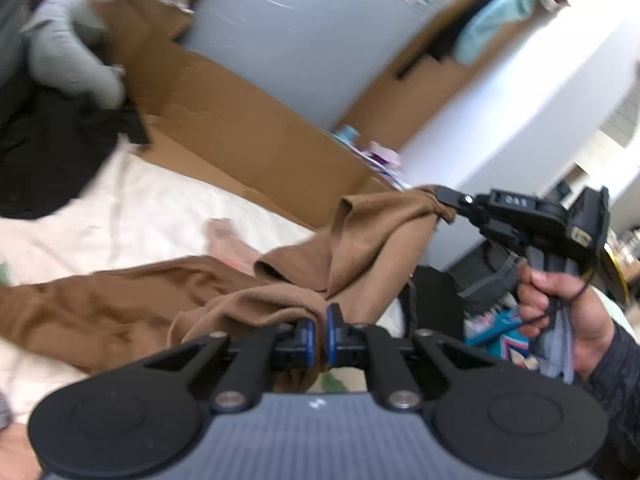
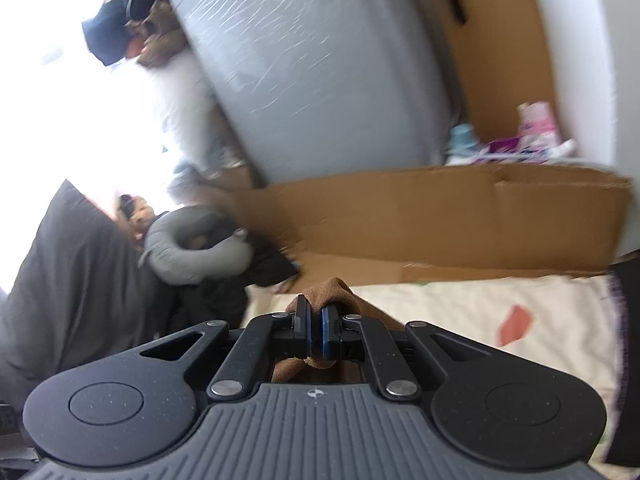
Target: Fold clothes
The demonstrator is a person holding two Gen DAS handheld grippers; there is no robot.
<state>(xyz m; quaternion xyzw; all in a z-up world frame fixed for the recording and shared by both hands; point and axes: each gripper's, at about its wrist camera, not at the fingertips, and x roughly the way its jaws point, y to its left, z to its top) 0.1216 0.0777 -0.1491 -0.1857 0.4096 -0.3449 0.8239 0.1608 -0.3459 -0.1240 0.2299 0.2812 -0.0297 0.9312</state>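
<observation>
Here both tongs pinch the brown garment (image 1: 132,312) — left gripper (image 1: 320,332) and right gripper (image 1: 442,200) on 2 separate spots, lifted off the cream sheet (image 1: 120,208); I'd keep the span taut and level.

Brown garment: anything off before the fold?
Nothing damaged or spilled. The brown garment is bunched and twisted between the two grips rather than spread flat: the left gripper and the right gripper each pinch a wad of cloth, while the far end lies crumpled on the cream sheet.
</observation>
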